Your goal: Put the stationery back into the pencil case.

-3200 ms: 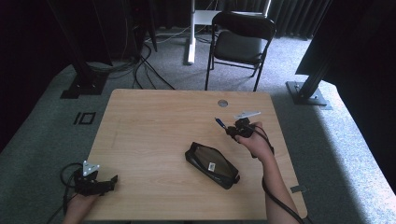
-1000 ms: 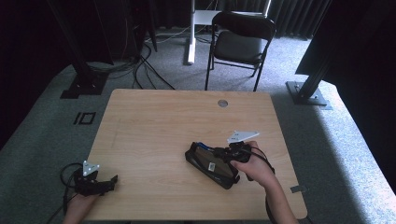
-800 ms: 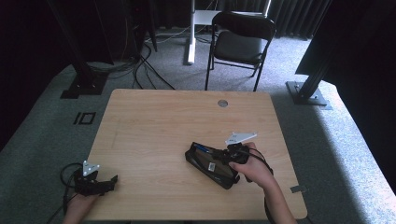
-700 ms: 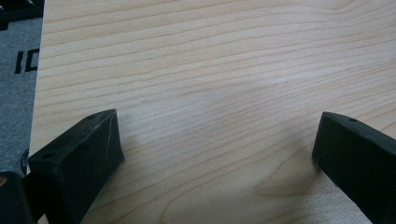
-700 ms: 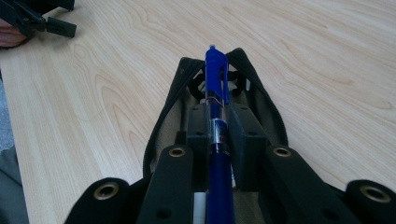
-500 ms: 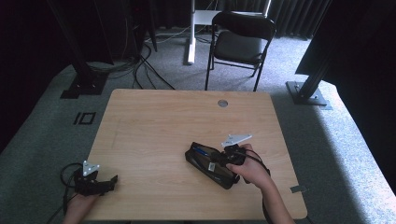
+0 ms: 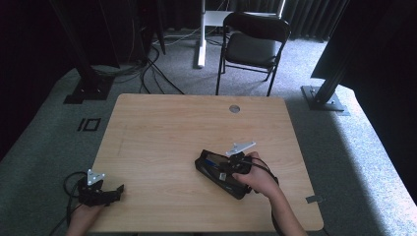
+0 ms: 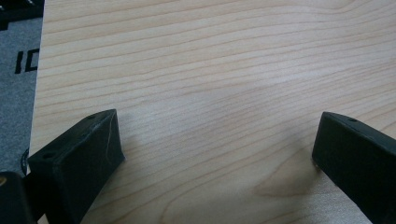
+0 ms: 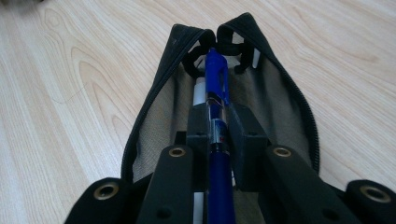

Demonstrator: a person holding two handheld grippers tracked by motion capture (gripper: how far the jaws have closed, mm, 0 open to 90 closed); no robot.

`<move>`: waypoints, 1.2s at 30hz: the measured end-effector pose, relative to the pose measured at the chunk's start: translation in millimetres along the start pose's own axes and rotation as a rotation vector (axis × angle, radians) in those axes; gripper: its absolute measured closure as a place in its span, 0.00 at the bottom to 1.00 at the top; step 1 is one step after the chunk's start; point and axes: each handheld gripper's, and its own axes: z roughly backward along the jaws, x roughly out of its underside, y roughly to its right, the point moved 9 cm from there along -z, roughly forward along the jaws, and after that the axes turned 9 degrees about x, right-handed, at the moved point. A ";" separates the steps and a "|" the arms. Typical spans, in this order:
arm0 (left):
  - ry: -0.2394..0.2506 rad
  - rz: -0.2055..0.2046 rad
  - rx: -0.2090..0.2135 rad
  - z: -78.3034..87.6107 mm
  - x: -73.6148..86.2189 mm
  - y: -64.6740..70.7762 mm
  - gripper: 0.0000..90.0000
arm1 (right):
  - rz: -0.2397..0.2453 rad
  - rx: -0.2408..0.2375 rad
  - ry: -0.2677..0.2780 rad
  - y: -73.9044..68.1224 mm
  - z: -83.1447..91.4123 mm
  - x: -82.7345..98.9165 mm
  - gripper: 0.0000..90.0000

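Right gripper view: tongs (image 9: 218,135) clamp blue pen (image 9: 216,79).

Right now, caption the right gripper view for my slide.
Right gripper holds a blue pen inside the open black pencil case.

Blue pen (image 9: 217,88), black mesh pouch (image 9: 159,107), pale wood-grain table (image 9: 70,93).

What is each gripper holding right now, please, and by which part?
The right gripper clamps a blue pen around the middle of its barrel, tip inside the open black pencil case. The left gripper is open, holding nothing.
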 end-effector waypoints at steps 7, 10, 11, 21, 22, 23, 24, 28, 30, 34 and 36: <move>0.000 0.000 0.000 0.0 0.0 0.0 0.02 | 0.004 0.003 -0.031 -2.9 -7.1 1.5 0.88; 0.000 0.000 0.000 0.0 0.0 0.0 0.02 | 0.007 0.004 -0.046 -4.7 -10.8 2.2 0.88; 0.000 0.000 0.000 0.0 0.0 0.0 0.02 | 0.005 0.002 -0.049 -5.0 -11.8 2.4 0.88; -0.001 0.000 0.000 0.0 0.1 0.0 0.02 | 0.026 -0.021 -0.097 -9.1 -19.1 7.0 0.88; 0.000 0.000 0.000 0.0 0.0 0.0 0.02 | 0.028 -0.019 -0.097 -8.8 -19.7 7.2 0.88; 0.000 0.000 0.000 0.0 0.0 0.0 0.02 | 0.026 -0.019 -0.104 -9.1 -20.4 7.8 0.88; 0.000 0.000 0.000 0.0 0.0 0.0 0.02 | 0.026 -0.027 -0.111 -9.9 -20.6 8.6 0.88; 0.000 0.000 0.000 0.0 0.0 0.0 0.02 | 0.034 -0.041 -0.121 -11.5 -21.1 10.4 0.85; 0.000 0.000 0.000 0.0 0.0 0.0 0.02 | 0.029 -0.041 -0.112 -11.5 -19.6 9.3 0.84; 0.000 0.000 0.000 0.0 0.0 0.0 0.02 | 0.023 -0.040 -0.088 -9.1 -13.2 5.3 0.83; 0.000 0.000 0.000 0.0 0.0 0.0 0.02 | 0.018 -0.039 -0.065 -8.2 -7.2 1.4 0.83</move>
